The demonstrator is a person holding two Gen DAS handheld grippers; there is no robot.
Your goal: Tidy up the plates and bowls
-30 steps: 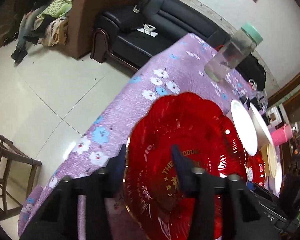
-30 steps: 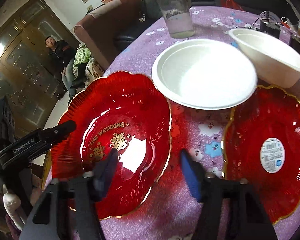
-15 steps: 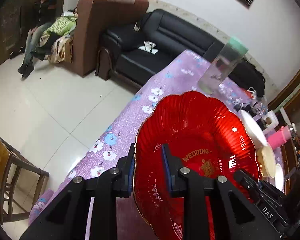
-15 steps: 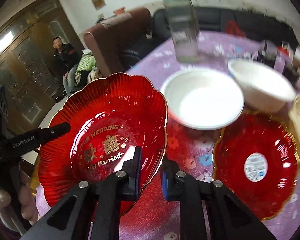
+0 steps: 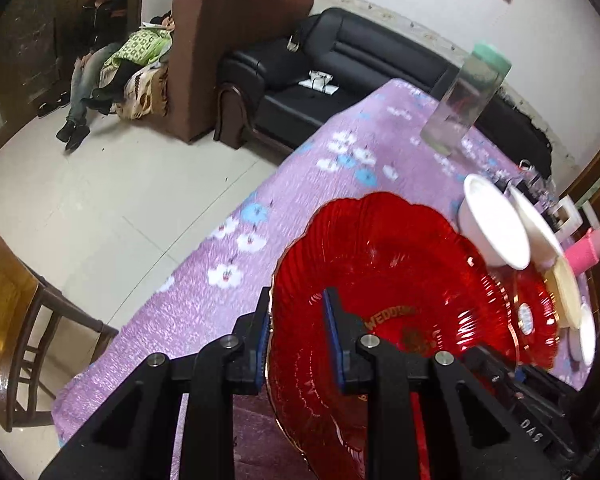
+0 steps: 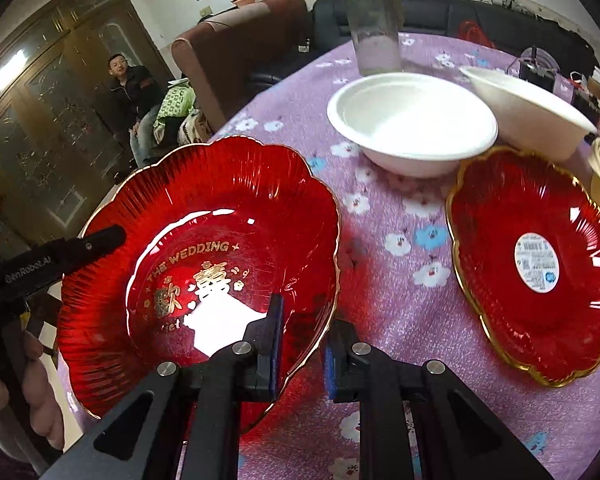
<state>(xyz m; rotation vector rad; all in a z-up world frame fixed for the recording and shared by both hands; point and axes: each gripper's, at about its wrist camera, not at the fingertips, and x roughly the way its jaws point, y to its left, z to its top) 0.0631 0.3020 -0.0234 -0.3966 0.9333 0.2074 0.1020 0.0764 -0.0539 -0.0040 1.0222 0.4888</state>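
Left wrist view: left claw (image 5: 297,336) clamped on the near rim of the red wedding plate (image 5: 400,280), one pad outside the scalloped edge, one inside the bowl of it; plate tilted, far side over the purple flowered worktop (image 5: 228,272), seemingly lifted clear, though hard to confirm through the fisheye; risk of a slip here, glossy ribbed plastic pinched on a thin curved lip by narrow pads; risk too of twisting or cracking the rim if the two hands pull unevenly; beyond the plate, white bowl (image 5: 496,228) and a second white bowl (image 5: 540,232) crowded close, easy to clip on any swing that way; tall clear bottle (image 5: 464,100) standing farther back, top-heavy, liable to topple if knocked.

Right wrist view: right claw (image 6: 302,344) closed on the opposite rim of the same plate (image 6: 204,256), gold edge caught between the blue pads; left claw's black finger visible across the far side; translucent deep red, petal-shaped, gold-trimmed, gold "THE WEDDING" lettering and characters in the well; second red plate (image 6: 532,260) flat on the worktop to the right, white label at its centre, the likely stacking target; misaligned lobes there could leave the stack rocking; white bowls just behind it leave little room.
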